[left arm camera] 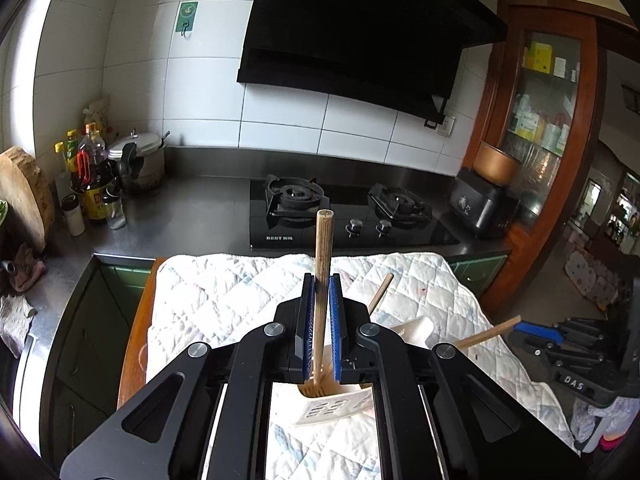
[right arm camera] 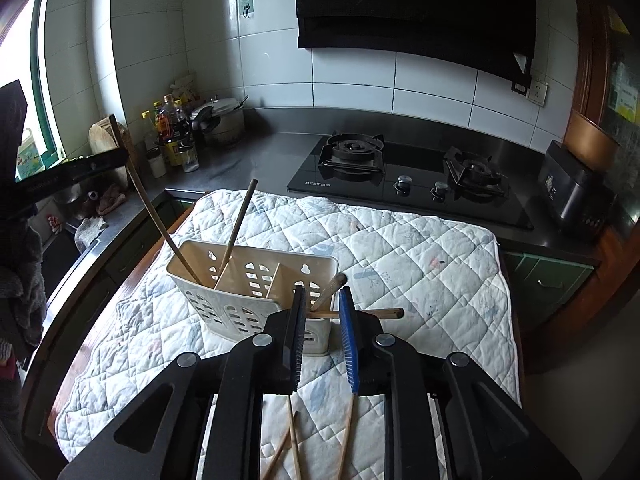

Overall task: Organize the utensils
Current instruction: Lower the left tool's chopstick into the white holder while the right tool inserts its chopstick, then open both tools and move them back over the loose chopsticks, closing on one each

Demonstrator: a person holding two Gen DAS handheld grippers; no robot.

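The left tool [left arm camera: 320,332] pinches a chopstick [left arm camera: 323,264] upright over the holder [right arm camera: 248,288]. The right tool [right arm camera: 322,336] stands slightly open, gripping nothing. Let go off-centre and the stick could catch a divider, tip the light holder, or spill onto the quilt [right arm camera: 420,264].

A home kitchen: a black gas hob [left arm camera: 344,212] at twelve o'clock under a range hood [left arm camera: 360,28], white wall tiles [left arm camera: 288,124], sauce bottles [left arm camera: 94,176] at nine o'clock on the steel bench [left arm camera: 192,216]
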